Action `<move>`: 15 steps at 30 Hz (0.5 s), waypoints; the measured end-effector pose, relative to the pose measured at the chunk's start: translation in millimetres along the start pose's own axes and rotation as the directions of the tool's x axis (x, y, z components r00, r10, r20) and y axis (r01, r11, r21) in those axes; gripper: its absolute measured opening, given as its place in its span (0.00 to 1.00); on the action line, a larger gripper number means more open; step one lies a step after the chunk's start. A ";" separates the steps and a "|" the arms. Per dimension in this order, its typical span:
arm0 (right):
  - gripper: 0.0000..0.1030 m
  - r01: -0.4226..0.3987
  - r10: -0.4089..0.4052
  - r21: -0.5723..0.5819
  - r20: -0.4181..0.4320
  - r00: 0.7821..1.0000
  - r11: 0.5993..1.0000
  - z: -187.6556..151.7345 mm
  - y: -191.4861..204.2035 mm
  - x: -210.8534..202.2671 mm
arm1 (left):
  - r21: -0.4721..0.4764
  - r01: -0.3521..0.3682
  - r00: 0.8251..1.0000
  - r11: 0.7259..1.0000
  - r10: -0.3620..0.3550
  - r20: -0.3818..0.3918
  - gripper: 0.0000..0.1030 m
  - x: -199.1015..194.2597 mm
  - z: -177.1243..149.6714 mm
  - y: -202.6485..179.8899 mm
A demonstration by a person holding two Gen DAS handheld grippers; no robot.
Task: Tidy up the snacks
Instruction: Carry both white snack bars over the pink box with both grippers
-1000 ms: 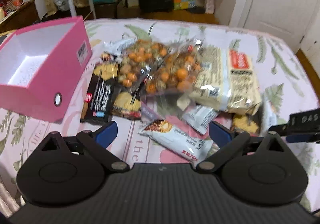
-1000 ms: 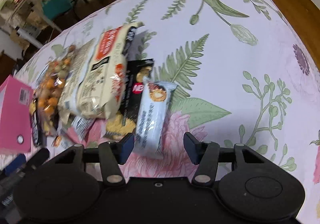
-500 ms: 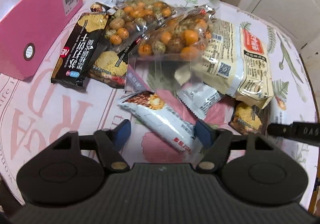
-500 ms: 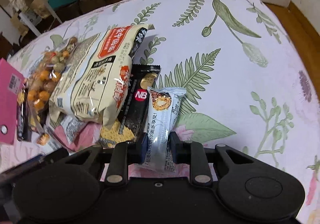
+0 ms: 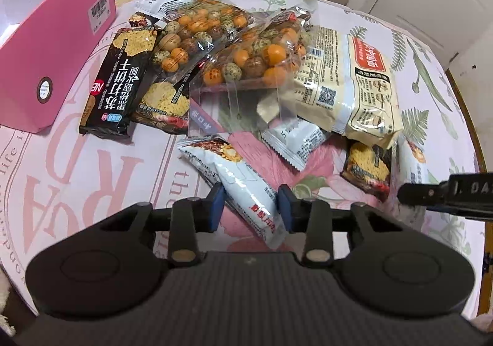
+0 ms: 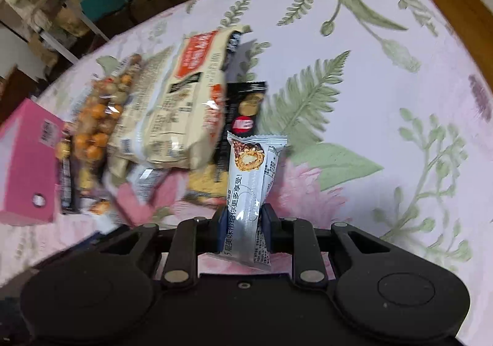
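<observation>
Snack packets lie heaped on a floral tablecloth (image 5: 77, 191). A white snack bar packet (image 5: 237, 173) lies flat between the jaws of my left gripper (image 5: 251, 207). The jaws are closing, and the blue pads (image 5: 217, 204) stand right at the packet's edges. My right gripper (image 6: 245, 219) is shut on another white snack bar packet (image 6: 251, 173), whose far end points up and away from me. The right gripper's tip (image 5: 446, 191) shows at the right edge of the left wrist view. An open pink box (image 5: 55, 47) stands at the far left, also seen as the pink box (image 6: 27, 161).
The heap holds black cracker packets (image 5: 120, 84), two clear bags of coated nuts (image 5: 246, 59), a beige bag (image 5: 354, 80) and small white packets (image 5: 295, 139). The table edge (image 5: 474, 136) runs along the right. A white door and a dark suitcase stand beyond.
My left gripper came down over the white packet and its jaws narrowed around it. The right gripper's jaws closed on the other white packet, whose far end has since risen.
</observation>
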State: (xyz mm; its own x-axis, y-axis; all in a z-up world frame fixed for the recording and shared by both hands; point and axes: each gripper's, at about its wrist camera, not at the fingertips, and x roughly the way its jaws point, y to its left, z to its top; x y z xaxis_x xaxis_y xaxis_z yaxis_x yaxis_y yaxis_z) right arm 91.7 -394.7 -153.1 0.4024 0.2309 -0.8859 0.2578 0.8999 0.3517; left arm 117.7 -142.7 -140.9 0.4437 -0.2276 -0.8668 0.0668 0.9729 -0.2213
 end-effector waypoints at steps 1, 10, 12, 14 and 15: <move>0.26 -0.013 0.013 -0.003 0.002 1.000 1.000 -1.7 2.0 -1.4 | 0.001 0.002 1.000 1.000 -0.002 0.000 0.34 -1.8 -0.7 0.7; 0.26 -0.039 0.042 -0.109 0.031 0.999 0.993 -25.7 35.7 -16.1 | 0.000 0.000 1.000 1.000 0.000 0.005 0.32 -23.0 -9.8 13.5; 0.26 -0.038 0.043 -0.148 0.033 0.999 0.988 -33.8 44.1 -16.8 | 0.006 -0.004 1.000 1.000 0.004 0.011 0.32 -28.9 -12.0 15.9; 0.26 -0.035 0.043 -0.190 0.039 0.998 0.981 -41.1 52.3 -17.7 | 0.015 -0.004 1.000 1.000 0.004 0.020 0.32 -35.4 -13.8 17.5; 0.26 -0.026 0.037 -0.213 0.049 0.998 0.977 -44.3 56.3 -19.1 | 0.020 -0.004 1.000 1.000 0.004 0.023 0.32 -38.4 -14.6 18.9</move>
State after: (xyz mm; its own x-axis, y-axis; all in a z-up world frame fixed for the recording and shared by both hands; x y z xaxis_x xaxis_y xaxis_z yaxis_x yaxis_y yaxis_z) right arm 59.6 -332.1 -129.8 0.4544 0.2455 -0.8563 0.0547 0.9518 0.3020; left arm 88.8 -116.2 -118.3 0.4644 -0.2230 -0.8571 0.0824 0.9745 -0.2089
